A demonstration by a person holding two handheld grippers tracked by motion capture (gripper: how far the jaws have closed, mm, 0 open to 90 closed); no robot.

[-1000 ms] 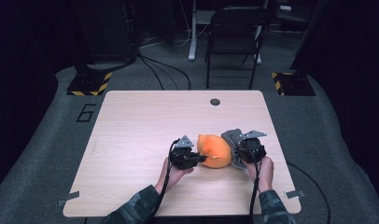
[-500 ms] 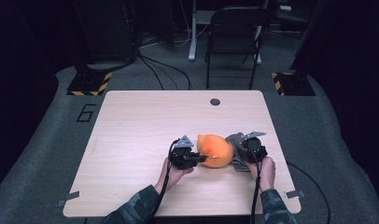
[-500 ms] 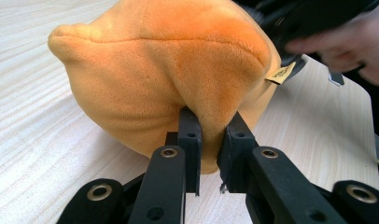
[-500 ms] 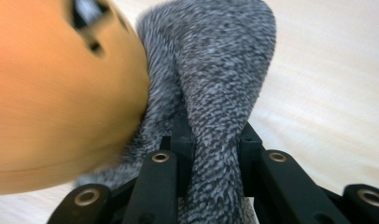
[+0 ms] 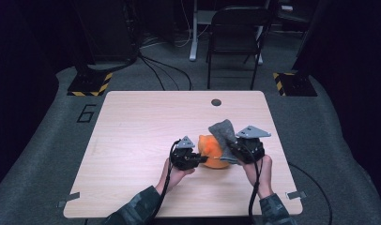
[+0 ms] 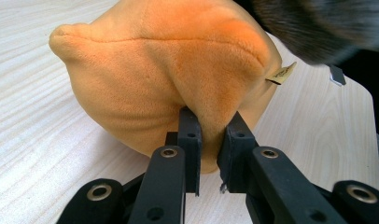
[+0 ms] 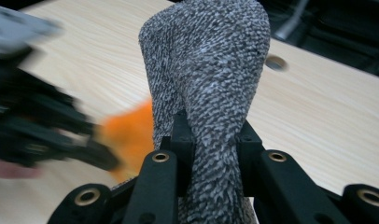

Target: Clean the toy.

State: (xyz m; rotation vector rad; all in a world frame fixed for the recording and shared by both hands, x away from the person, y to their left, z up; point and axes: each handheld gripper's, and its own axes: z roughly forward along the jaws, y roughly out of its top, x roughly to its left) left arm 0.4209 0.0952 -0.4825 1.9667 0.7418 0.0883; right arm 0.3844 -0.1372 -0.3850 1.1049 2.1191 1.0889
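- High view: a pale wooden desk [image 5: 132, 140] carries an orange plush toy [image 5: 211, 149], which lies in the half nearer the person, toward the right edge and well clear of the far edge
- The left gripper [image 5: 194, 160] sits on the toy's left side, held in the person's left hand [image 5: 173, 174], whose sleeve comes in over the near edge
- The right gripper [image 5: 232, 152] is on the toy's right side, in the right hand [image 5: 259, 171]; a grey knitted cloth [image 5: 222, 132] stands up from its jaws above the toy's right part
- A small round hole [image 5: 216, 102] in the desk sits near the middle of the far edge, well apart from the toy
- Left gripper view: the jaws are drawn nearly together and pinch a fold of the orange plush toy [image 6: 169, 70] between the two pads; the toy's underside rests on the desk [image 6: 33, 116]
- A small tan tag [image 6: 282, 74] sticks out of the toy's right side, and the grey cloth [image 6: 318, 28] hangs across the upper right corner
- Right gripper view: the jaws are nearly closed and clamp the grey knitted cloth [image 7: 211, 79], which rises upright from between the pads and widens at its top
- Behind the cloth lies a blurred patch of the orange toy [image 7: 129, 130], with the left gripper blurred at the left
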